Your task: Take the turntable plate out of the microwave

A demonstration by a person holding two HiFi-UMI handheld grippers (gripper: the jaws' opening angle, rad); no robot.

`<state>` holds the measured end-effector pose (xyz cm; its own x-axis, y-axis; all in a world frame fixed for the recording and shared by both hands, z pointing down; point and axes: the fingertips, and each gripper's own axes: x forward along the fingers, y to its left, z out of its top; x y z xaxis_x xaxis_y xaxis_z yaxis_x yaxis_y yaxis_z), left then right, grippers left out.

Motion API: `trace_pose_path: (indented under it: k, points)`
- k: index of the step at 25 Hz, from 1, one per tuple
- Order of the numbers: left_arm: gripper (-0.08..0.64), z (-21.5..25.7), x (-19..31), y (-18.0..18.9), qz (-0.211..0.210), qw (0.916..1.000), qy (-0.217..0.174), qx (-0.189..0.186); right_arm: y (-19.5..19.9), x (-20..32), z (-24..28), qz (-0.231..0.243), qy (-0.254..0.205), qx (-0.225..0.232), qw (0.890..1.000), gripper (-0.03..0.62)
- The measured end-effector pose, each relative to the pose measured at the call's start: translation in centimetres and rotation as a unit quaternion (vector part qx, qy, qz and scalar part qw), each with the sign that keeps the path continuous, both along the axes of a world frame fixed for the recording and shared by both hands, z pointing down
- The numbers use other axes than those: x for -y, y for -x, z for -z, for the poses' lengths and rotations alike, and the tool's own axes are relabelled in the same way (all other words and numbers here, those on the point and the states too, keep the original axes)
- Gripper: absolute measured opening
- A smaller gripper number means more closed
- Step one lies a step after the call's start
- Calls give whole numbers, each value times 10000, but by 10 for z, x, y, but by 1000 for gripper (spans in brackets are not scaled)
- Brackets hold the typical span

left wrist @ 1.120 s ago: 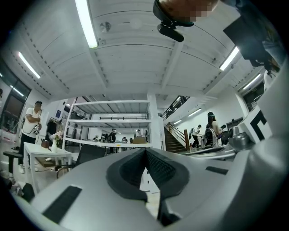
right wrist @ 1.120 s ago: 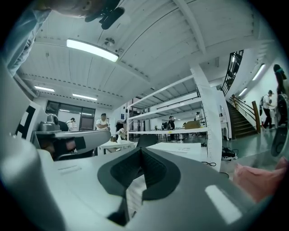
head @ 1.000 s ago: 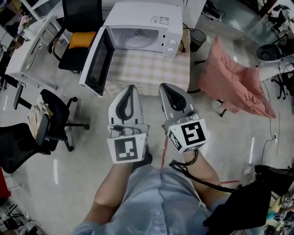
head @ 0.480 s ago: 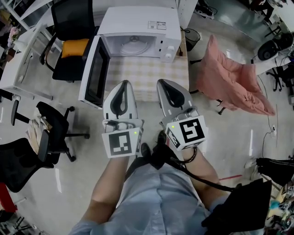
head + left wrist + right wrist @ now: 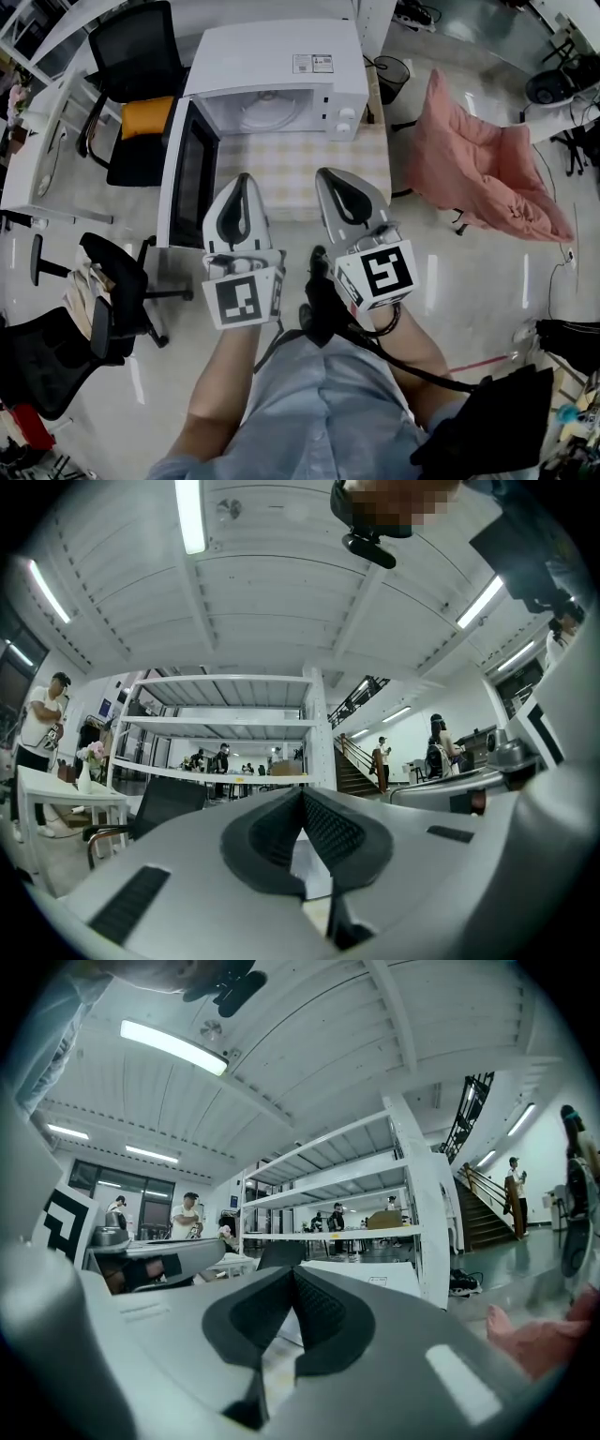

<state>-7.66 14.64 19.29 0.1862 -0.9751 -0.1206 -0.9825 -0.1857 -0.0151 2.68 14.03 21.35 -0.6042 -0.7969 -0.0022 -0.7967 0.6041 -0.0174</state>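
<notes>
Head view: is showing both tools from above, side by side, pointing at a white boxy microwave (image 5: pixel 272 66) that is sitting on a worktop (image 5: pixel 291 178) covered with a pale checked cloth. Its dark-windowed door (image 5: pixel 185 173) is hanging wide open to the left.
Turntable plate (image 5: pixel 265 111): is lying flat inside the microwave cavity, a pale round disc. It is well apart from both tools, and only the head view is showing it.
Left tool (image 5: pixel 240 180): is showing a smooth grey shell and ribbed black pads, with its jaws meeting at the tips and gripping nothing.
Right tool (image 5: pixel 328 174): is built the same, with its jaws pressing together and nothing between them.
Gripper views: are taking in a white ribbed ceiling, strip lights, white shelving (image 5: pixel 328 1180) and distant people.
Surroundings: soft pink fabric (image 5: pixel 478 178) is draping at the right, and a black office chair (image 5: pixel 141 56) is carrying an orange cushion (image 5: pixel 150 117).
</notes>
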Motion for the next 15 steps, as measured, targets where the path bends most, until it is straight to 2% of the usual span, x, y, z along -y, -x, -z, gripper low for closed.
trace_pose_path:
  k: [8,15]
  points:
    - [6,-23,66,7,4,9996,265,108,14,70,-25,103,290,62,9995,0]
    - [6,-34,126,18,93,9992,322,195,26,130,-42,240,436,76,9987,0]
